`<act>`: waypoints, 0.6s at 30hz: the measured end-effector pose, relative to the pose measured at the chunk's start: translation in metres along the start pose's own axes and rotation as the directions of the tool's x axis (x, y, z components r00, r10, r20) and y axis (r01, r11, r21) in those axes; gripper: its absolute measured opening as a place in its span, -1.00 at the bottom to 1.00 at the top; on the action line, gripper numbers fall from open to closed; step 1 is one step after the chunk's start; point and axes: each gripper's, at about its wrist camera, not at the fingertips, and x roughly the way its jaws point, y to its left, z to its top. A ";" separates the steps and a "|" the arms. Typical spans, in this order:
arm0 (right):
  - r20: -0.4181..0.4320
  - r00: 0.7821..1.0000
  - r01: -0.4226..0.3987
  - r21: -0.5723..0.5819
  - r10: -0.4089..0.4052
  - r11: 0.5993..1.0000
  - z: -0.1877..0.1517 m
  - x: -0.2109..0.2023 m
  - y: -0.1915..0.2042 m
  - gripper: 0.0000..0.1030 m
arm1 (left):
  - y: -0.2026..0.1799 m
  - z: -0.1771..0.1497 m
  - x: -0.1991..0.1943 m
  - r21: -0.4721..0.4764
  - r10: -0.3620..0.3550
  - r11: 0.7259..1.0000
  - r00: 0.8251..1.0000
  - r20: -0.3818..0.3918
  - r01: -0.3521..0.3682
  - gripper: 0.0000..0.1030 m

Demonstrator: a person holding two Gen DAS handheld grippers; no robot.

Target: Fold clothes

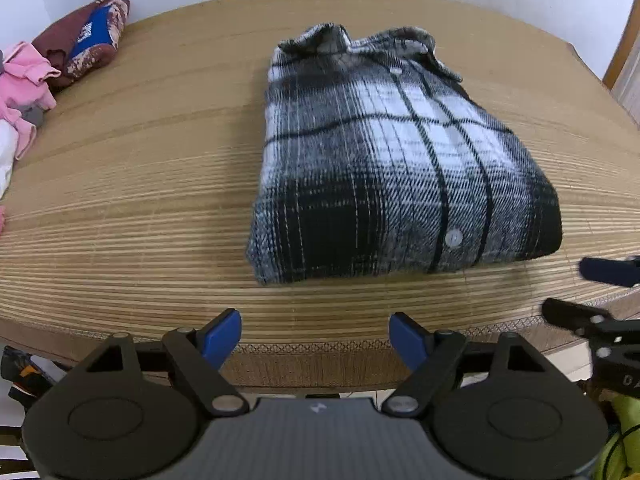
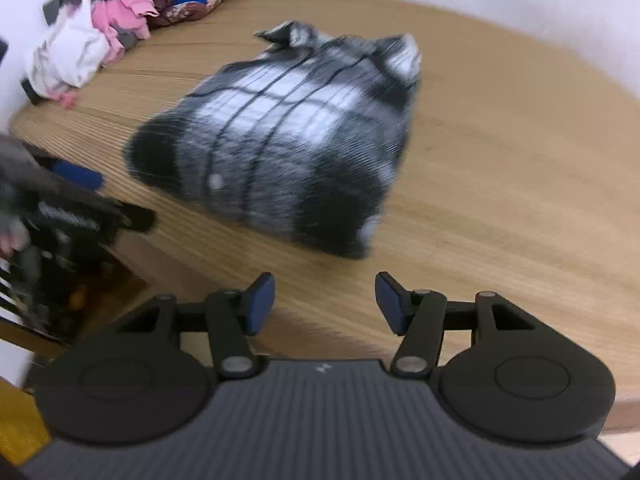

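A desk (image 1: 140, 200) covered by a ribbed bamboo mat carries a folded black-and-white plaid flannel shirt (image 1: 392, 160), collar toward the wall. At the far left corner lie a maroon garment with a blue print (image 1: 86, 36) and a crumpled pile of pink and white clothes (image 2: 84, 52), well apart from the shirt.

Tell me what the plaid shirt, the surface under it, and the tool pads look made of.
Plaid shirt: thick brushed flannel or wool-like weave, matte and fuzzy, with visible twill lines and pale plastic-looking buttons.
Mat: apparently woven bamboo or reed, seen in its fine parallel tan strips and mesh-bound edge.
Blue pads on the left tool: probably rubber or soft plastic, smooth and matte, on black hard-plastic links.
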 end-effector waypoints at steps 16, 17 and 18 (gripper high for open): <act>-0.072 0.996 0.056 0.161 -0.045 0.985 0.054 0.063 -0.001 0.17 | 0.021 0.070 0.052 0.108 -0.097 0.989 0.994 -0.043 0.101 0.62; -0.073 0.996 0.056 0.176 -0.044 0.983 0.059 0.068 -0.004 0.18 | 0.023 0.078 0.056 0.130 -0.094 0.987 0.995 -0.035 0.097 0.62; -0.068 0.997 0.057 0.186 -0.045 0.981 0.065 0.073 -0.005 0.18 | 0.024 0.086 0.060 0.153 -0.091 0.984 0.996 -0.027 0.094 0.62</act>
